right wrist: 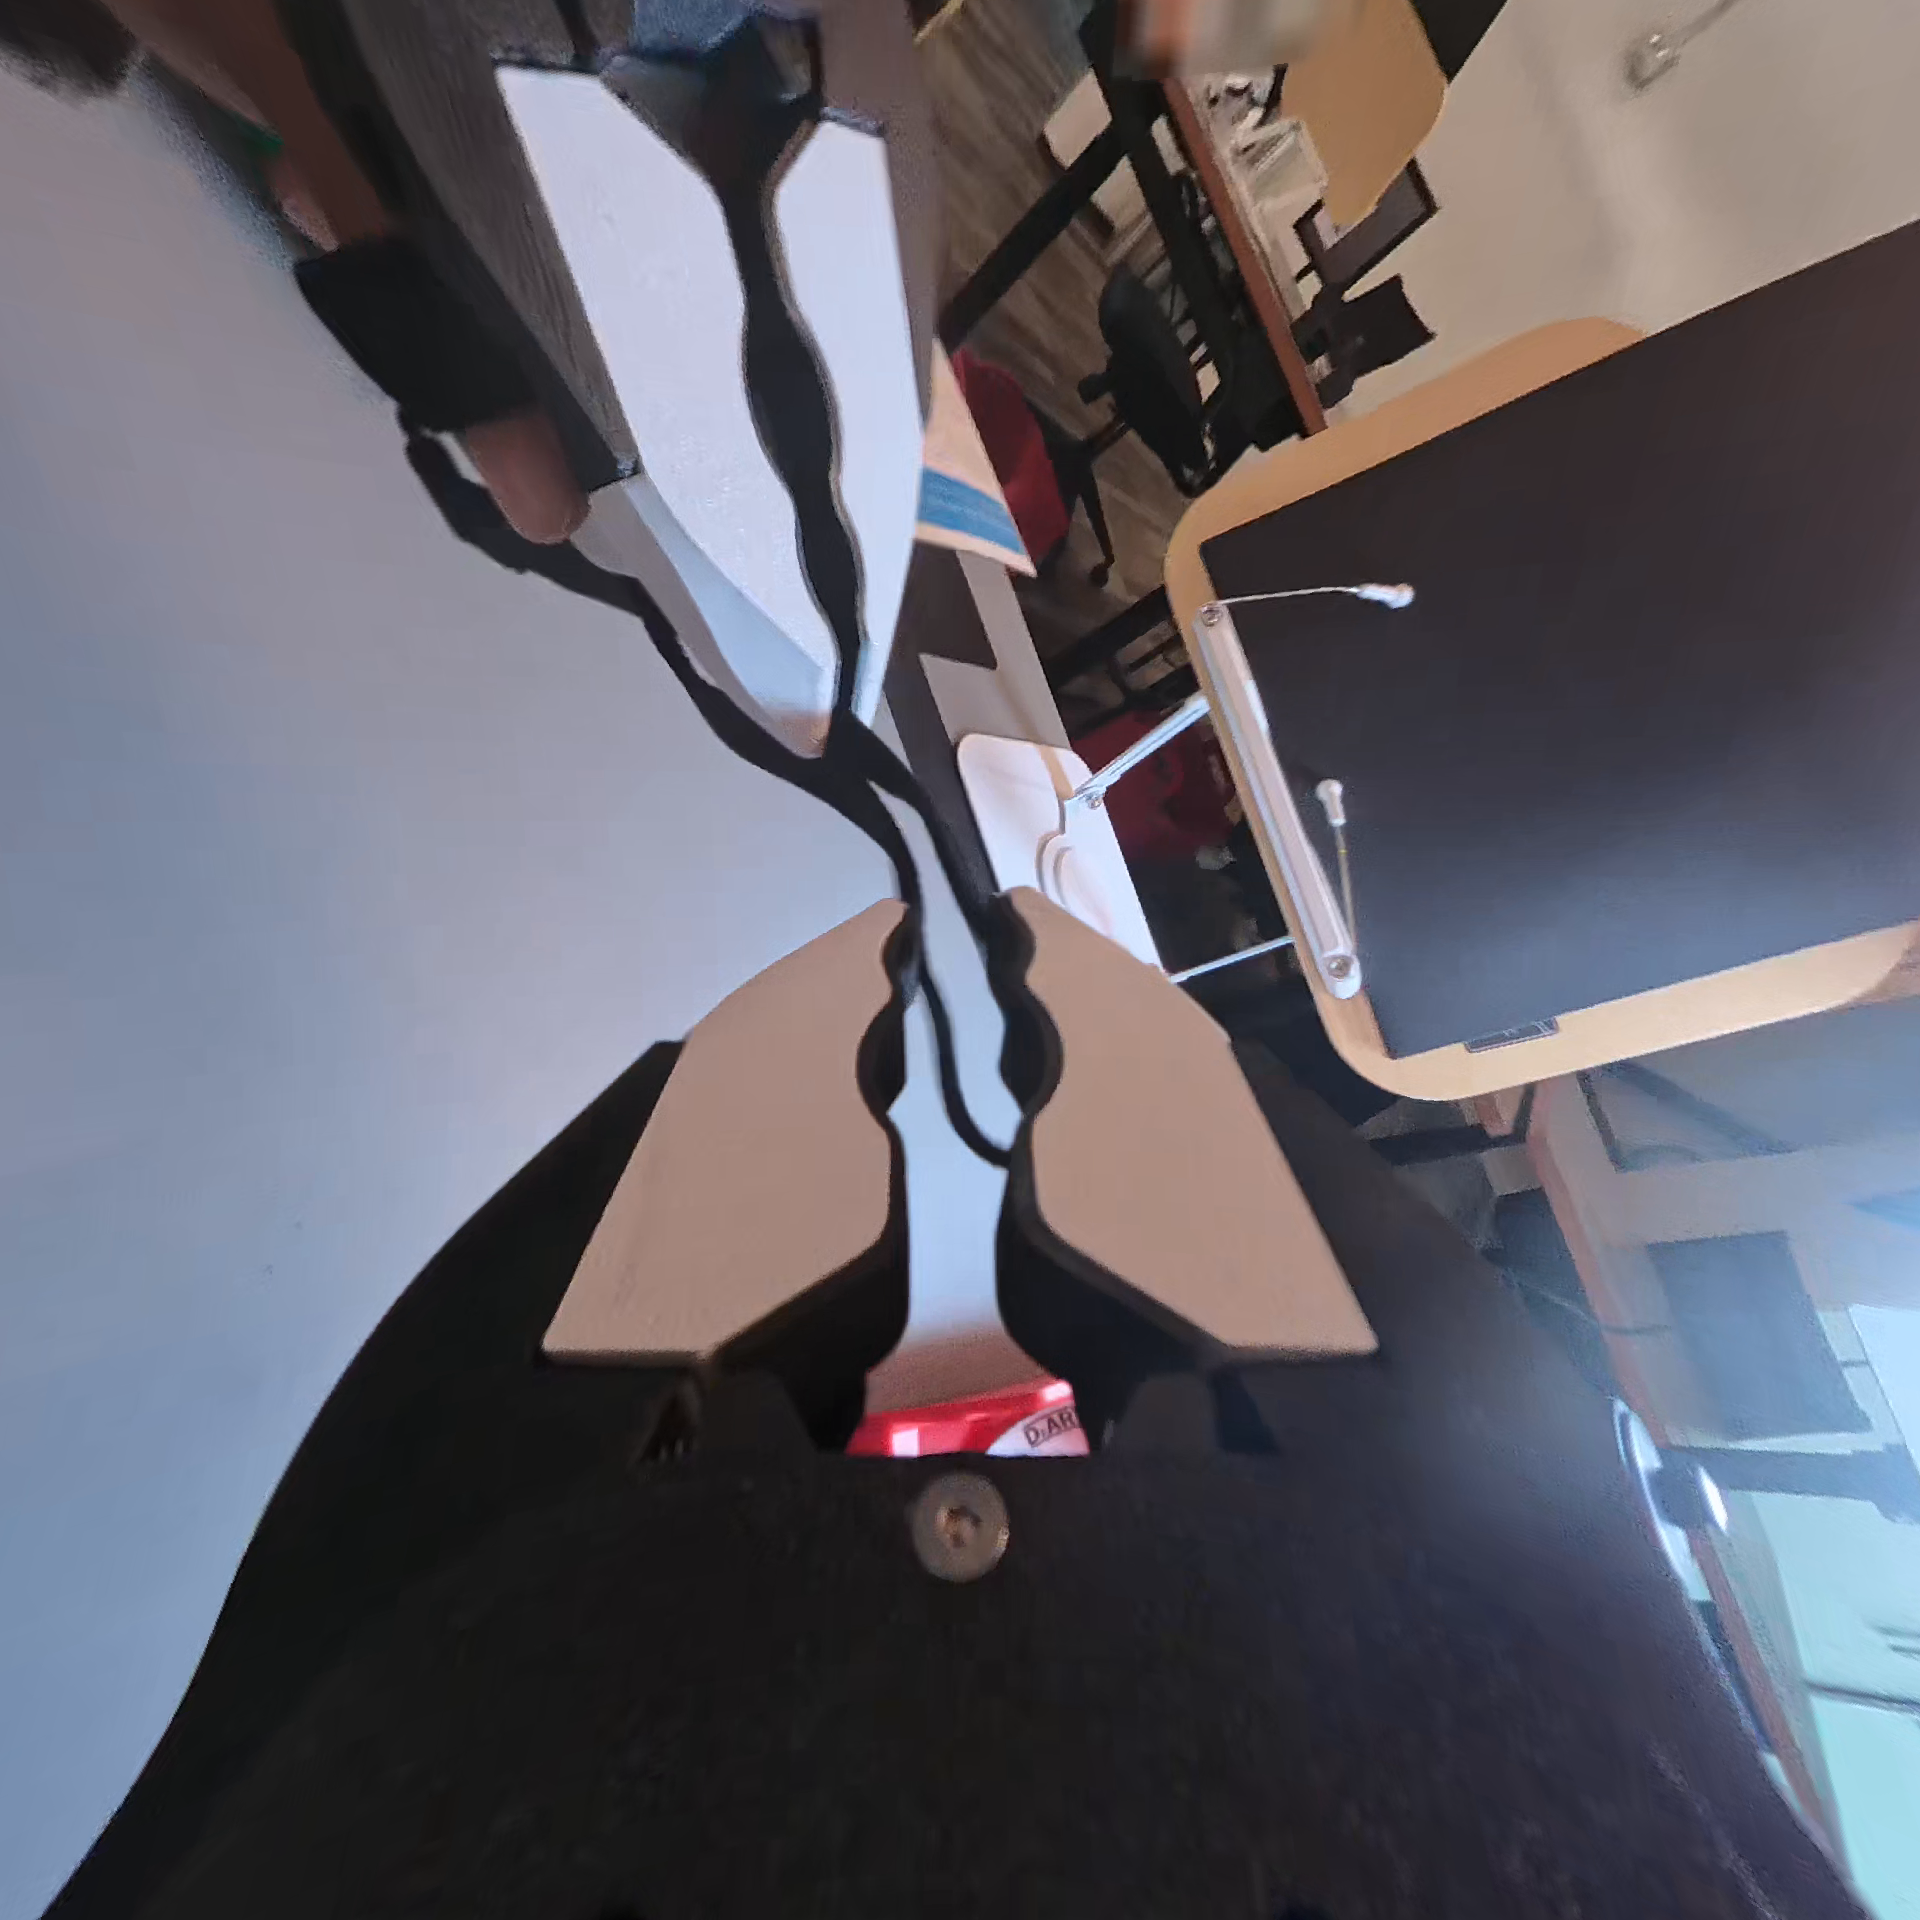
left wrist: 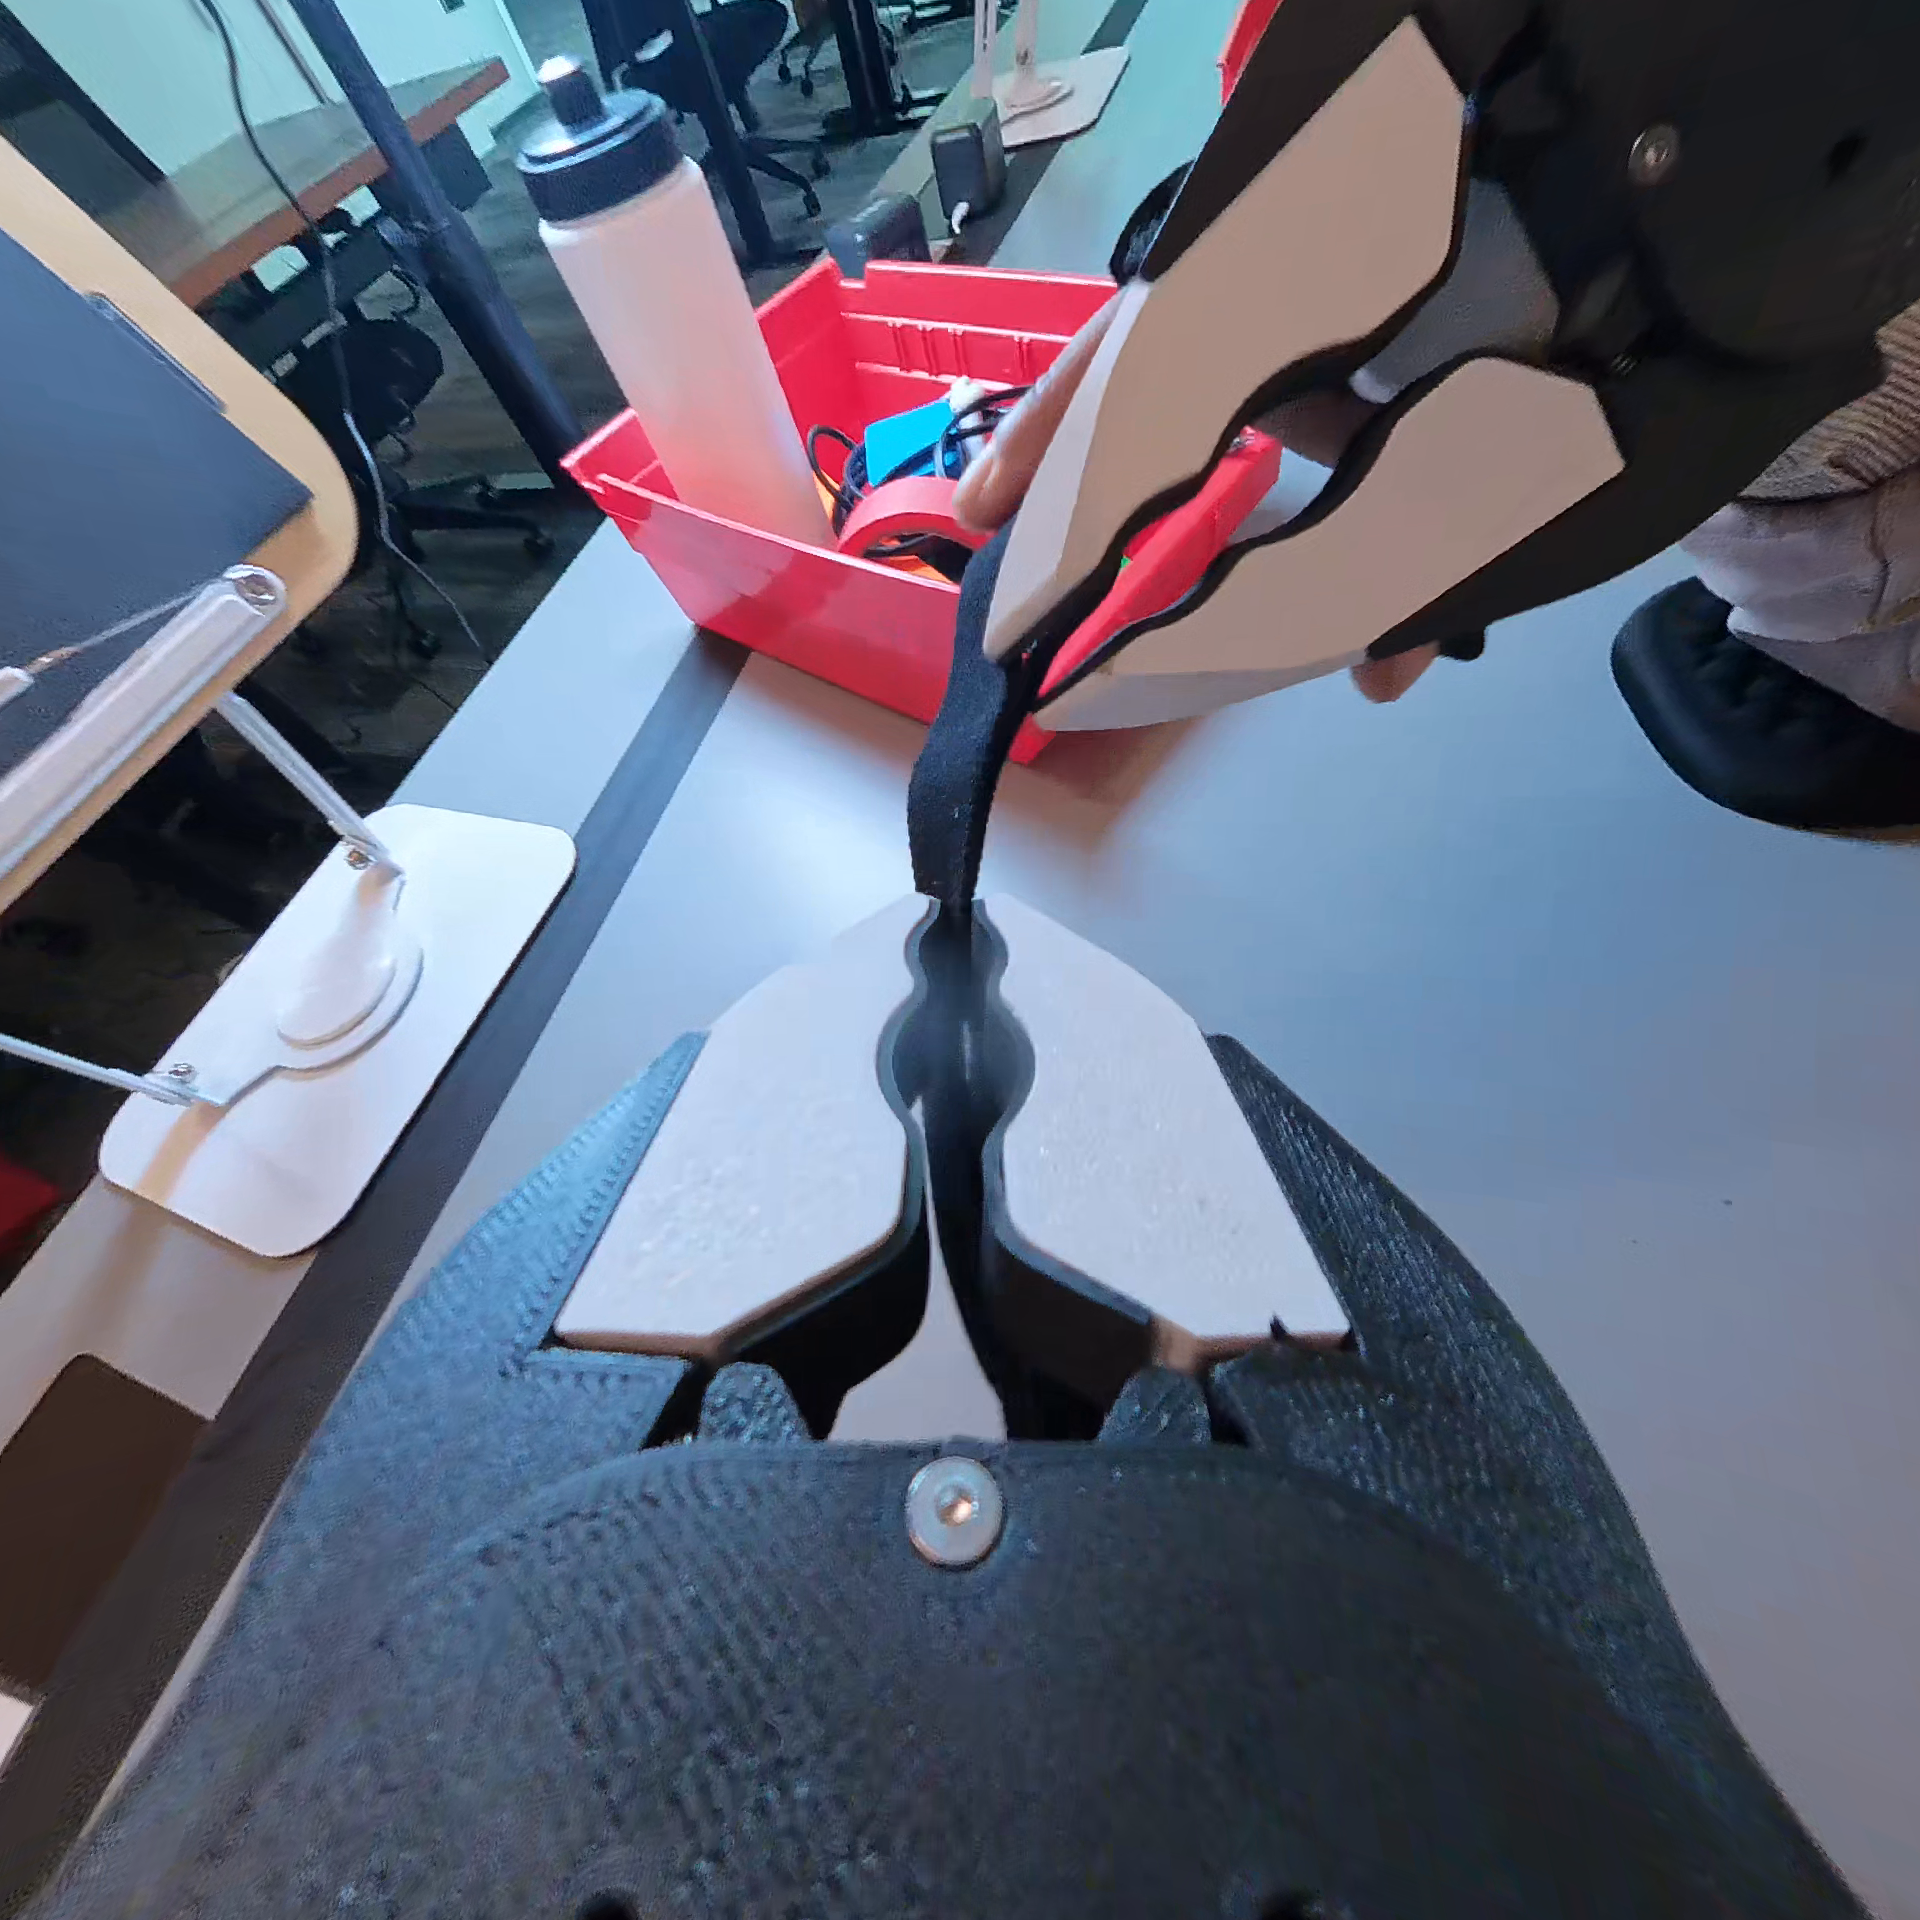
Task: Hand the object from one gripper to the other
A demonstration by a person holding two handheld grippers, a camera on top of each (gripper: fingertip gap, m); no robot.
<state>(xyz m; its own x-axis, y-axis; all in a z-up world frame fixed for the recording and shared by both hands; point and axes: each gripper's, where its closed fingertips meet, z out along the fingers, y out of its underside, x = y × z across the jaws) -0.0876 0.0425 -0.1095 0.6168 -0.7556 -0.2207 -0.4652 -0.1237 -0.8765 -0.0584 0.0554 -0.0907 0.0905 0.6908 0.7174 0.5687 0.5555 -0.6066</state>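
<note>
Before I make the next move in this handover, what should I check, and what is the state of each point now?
1. Left gripper clamps the black strap: ok, its fingers are shut on it.
2. Strap lies between the fingers of the right gripper: ok, a loop sits inside the gap.
3. Right gripper is shut on the strap: not ok, its jaws stand apart.
4. Strap is clear of the red bin: cannot tell, the two overlap in the left wrist view.

Grey desk [left wrist: 1351, 987], office chairs [left wrist: 769, 135], dark floor [left wrist: 499, 343]
</note>
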